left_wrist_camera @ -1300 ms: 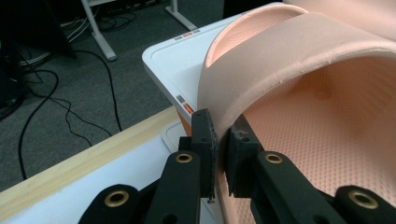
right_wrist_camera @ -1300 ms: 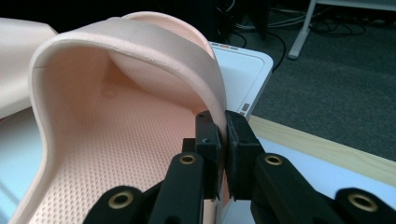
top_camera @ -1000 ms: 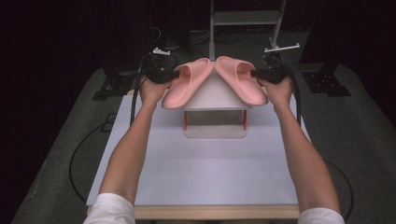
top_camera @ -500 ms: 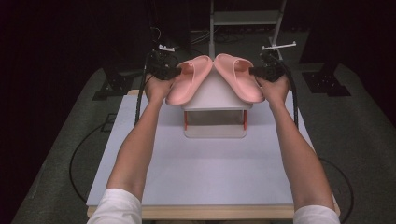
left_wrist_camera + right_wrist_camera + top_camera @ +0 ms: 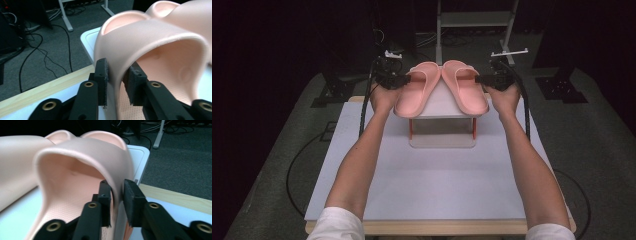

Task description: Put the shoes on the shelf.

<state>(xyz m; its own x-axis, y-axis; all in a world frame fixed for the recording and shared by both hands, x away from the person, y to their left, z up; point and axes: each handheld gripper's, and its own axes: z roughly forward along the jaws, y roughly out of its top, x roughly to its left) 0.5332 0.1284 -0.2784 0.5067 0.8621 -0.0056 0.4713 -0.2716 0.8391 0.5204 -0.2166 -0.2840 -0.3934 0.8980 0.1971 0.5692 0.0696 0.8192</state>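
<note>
Slippers set on rack [image 5: 442,102]. Left gripper [image 5: 117,83], right gripper [image 5: 117,198] jaws just opening, pads slack around slipper straps [image 5: 150,37]. I'd open wider, back straight out, avoid dragging.

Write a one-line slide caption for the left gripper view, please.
Left gripper, black jaws just opening, straddles the strap wall of a soft pink rubber slide sandal, with a visible gap at one pad.

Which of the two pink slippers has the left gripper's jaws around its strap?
The left slipper on the small white stand: the left gripper straddles its outer strap edge, while the right slipper sits by the right gripper.
</note>
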